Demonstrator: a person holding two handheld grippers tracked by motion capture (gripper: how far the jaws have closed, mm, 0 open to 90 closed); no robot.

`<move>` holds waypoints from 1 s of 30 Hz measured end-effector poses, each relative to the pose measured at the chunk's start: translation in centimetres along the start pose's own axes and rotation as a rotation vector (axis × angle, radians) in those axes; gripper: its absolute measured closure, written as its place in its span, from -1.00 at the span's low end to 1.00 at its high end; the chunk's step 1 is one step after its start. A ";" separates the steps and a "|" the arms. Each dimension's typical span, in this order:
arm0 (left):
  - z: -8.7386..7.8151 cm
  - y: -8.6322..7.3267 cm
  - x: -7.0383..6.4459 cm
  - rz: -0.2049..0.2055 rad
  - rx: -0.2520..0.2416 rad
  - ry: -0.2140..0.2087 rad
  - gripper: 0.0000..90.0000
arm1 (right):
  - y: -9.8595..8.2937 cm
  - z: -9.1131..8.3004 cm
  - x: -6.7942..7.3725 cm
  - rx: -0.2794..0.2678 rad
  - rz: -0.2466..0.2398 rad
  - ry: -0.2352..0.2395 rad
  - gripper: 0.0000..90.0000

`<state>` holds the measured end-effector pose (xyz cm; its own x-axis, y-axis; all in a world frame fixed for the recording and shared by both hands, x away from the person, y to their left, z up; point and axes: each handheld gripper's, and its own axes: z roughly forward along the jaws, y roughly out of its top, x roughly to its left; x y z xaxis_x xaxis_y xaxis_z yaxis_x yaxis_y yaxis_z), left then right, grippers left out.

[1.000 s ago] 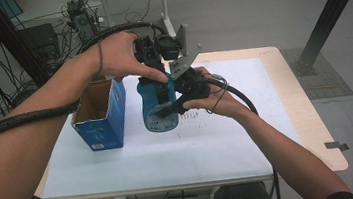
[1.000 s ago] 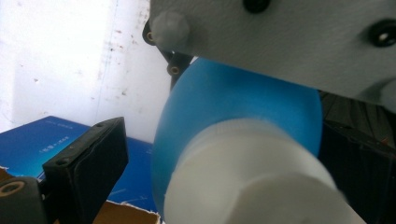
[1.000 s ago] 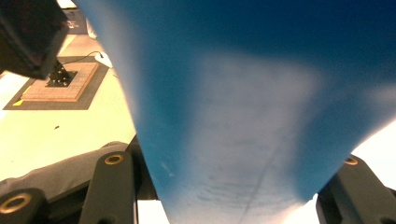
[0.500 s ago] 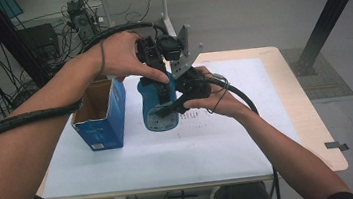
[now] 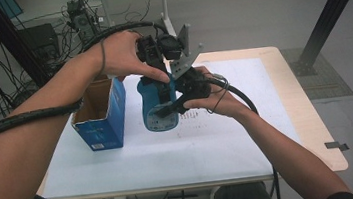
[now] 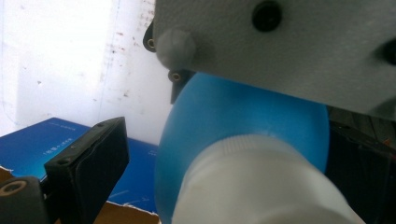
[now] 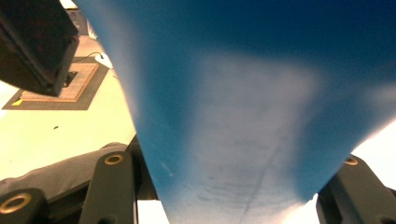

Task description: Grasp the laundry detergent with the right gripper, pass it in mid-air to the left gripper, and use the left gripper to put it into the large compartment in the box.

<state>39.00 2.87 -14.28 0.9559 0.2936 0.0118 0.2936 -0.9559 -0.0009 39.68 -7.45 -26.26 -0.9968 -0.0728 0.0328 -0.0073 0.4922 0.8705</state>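
Observation:
A blue bottle (image 5: 157, 112) with a white cap (image 6: 252, 182) stands upright on the white table top (image 5: 220, 145). My right gripper (image 5: 164, 112) comes in from the right and is shut on the bottle's body (image 7: 243, 116), one black jaw on each side. My left gripper (image 5: 158, 77) reaches down from above and is open. Its jaws straddle the cap, and a gap shows between the left jaw and the bottle's shoulder (image 6: 243, 112). The right gripper's grey plate (image 5: 184, 53) sits just above the bottle top.
An open-topped blue cardboard box (image 5: 100, 119) stands upright just left of the bottle, and its blue wall (image 6: 51, 144) lies beyond my left jaw. Cables and a black stand post (image 5: 325, 12) lie beyond the table's far edge.

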 end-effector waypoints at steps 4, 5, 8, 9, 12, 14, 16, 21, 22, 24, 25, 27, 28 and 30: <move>0.0 0.0 0.0 0.003 0.005 0.000 -0.88 | 0.0 0.0 0.0 0.005 -0.002 0.000 -0.02; 0.0 -0.1 0.0 0.003 0.005 0.001 -0.88 | 0.0 0.0 0.0 0.004 -0.006 0.000 -0.02; 0.0 -0.1 0.0 0.000 0.002 0.001 -0.88 | 0.0 0.0 0.0 0.002 -0.005 0.001 -0.02; 0.0 0.0 0.0 0.000 0.003 0.001 -0.88 | 0.0 0.0 0.0 0.002 -0.006 0.000 -0.02; -0.1 0.0 -0.1 0.004 0.009 0.003 -0.87 | 0.0 0.0 0.0 0.003 -0.006 -0.001 -0.02; -0.1 0.0 -0.1 0.005 0.003 0.009 -0.86 | 0.0 -0.1 0.0 0.003 -0.007 -0.002 -0.02; -0.1 0.1 -0.1 0.005 0.010 0.009 -0.85 | 0.0 -0.1 0.1 0.006 -0.004 -0.001 -0.02; -0.2 0.2 -0.2 0.008 0.012 0.013 -0.85 | 0.1 -0.1 0.2 0.009 -0.007 -0.006 -0.02; -0.2 0.2 -0.2 0.009 0.013 0.011 -0.85 | 0.1 -0.1 0.2 0.006 -0.007 -0.005 -0.02; -0.3 0.1 -0.2 0.012 0.011 0.013 -0.81 | 0.1 -0.1 0.3 0.004 -0.007 -0.005 -0.02; -0.3 0.1 -0.2 0.011 0.011 0.013 -0.79 | 0.1 -0.1 0.2 0.005 -0.008 -0.005 -0.02; -0.2 0.2 -0.2 0.015 0.013 0.014 -0.76 | 0.1 -0.1 0.2 0.005 -0.008 -0.006 -0.02; -0.2 0.1 -0.3 0.015 0.011 0.014 -0.73 | 0.1 -0.1 0.2 0.004 -0.007 -0.007 -0.02; -0.1 0.2 -0.2 0.020 0.016 0.021 -0.72 | 0.1 -0.2 0.2 0.005 -0.008 -0.008 -0.02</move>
<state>38.83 2.64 -14.18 0.9613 0.2737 0.0326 0.2743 -0.9615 -0.0176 39.45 -7.56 -26.10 -0.9973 -0.0696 0.0217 -0.0157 0.4957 0.8683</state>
